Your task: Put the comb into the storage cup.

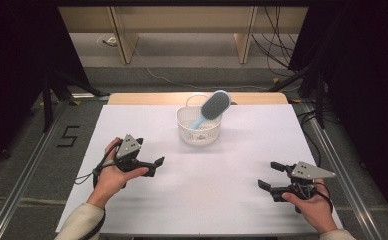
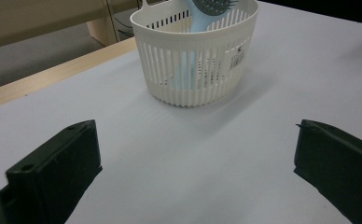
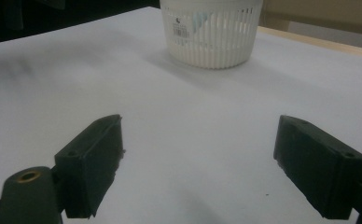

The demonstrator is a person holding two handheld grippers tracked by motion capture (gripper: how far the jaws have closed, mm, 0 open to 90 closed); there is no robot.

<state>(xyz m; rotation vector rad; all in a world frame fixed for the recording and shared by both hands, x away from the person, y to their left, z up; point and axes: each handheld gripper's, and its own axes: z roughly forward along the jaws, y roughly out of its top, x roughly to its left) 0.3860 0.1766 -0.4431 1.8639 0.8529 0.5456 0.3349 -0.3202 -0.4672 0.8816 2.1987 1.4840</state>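
We look down on a white desk (image 1: 202, 200). Near the middle of its far edge stands a white slatted basket (image 1: 199, 131). A light blue hairbrush (image 1: 211, 107) stands tilted inside it, handle down in the basket and the grey bristled head leaning out over the far right rim.

The left gripper (image 1: 152, 164) is held above the left side of the desk, well apart from the basket, its jaws spread and holding nothing. The right gripper (image 1: 271, 176) is held near the front right corner, its jaws also spread wide and holding nothing.

In the left gripper view, the basket (image 2: 195, 58) sits ahead between the two black jaws, the brush handle (image 2: 188, 70) visible through the slats. In the right gripper view, the basket (image 3: 212, 32) stands farther off, a small label on its wall.
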